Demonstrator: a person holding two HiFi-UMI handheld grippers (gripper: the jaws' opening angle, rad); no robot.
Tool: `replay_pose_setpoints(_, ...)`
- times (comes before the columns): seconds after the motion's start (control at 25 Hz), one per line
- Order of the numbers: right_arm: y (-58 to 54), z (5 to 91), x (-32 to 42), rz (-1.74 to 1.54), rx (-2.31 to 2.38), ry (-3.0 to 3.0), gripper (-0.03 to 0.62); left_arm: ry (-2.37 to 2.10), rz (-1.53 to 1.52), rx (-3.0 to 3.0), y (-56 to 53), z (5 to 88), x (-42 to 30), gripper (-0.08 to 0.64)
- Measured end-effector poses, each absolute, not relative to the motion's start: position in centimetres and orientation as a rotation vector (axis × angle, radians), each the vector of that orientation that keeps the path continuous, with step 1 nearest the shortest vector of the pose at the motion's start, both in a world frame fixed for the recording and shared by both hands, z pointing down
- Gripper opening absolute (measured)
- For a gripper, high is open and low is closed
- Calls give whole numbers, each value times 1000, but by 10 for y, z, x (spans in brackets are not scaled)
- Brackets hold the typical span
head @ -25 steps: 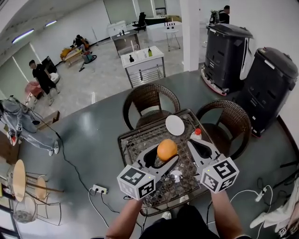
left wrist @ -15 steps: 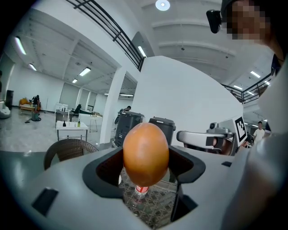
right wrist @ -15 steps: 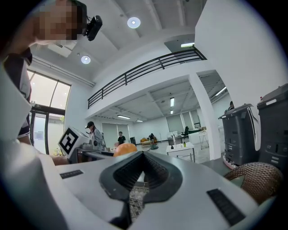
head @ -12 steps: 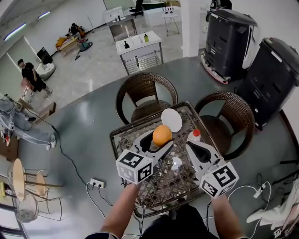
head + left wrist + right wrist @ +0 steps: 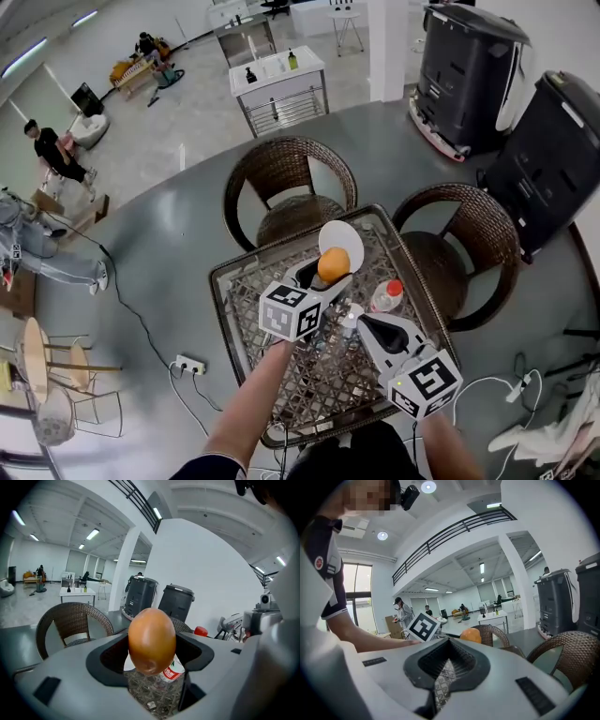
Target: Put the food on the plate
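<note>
An orange (image 5: 333, 263) is clamped between the jaws of my left gripper (image 5: 330, 273), held just at the near edge of the white plate (image 5: 343, 239) on the far side of the glass-topped wicker table (image 5: 246, 298). In the left gripper view the orange (image 5: 151, 640) fills the jaw gap of the left gripper (image 5: 152, 660), above the table. My right gripper (image 5: 365, 324) hangs nearer to me on the right, jaws together with nothing in them; in the right gripper view, past this gripper (image 5: 445, 677), the orange (image 5: 471, 635) shows.
A clear bottle with a red cap (image 5: 386, 294) lies on the table between the grippers, seen also as the bottle (image 5: 172, 671) under the orange. Two wicker chairs (image 5: 281, 178) (image 5: 469, 234) stand beyond the table. Two dark bins (image 5: 473, 70) are at the far right.
My left gripper has carried the orange forward, from mid-table to the near edge of the plate. My right gripper has drawn back toward me and to the right.
</note>
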State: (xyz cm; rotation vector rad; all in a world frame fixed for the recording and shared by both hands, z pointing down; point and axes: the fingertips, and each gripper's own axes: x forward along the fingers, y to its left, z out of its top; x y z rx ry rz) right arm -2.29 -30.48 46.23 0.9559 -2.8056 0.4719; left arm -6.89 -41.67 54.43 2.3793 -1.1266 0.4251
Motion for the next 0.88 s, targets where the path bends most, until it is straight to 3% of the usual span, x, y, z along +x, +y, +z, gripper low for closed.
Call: replay_pose_setpoints(0.88,-313,535,-16,676,861,-2718,3,-1059,830,2197,-513,700,-59,313)
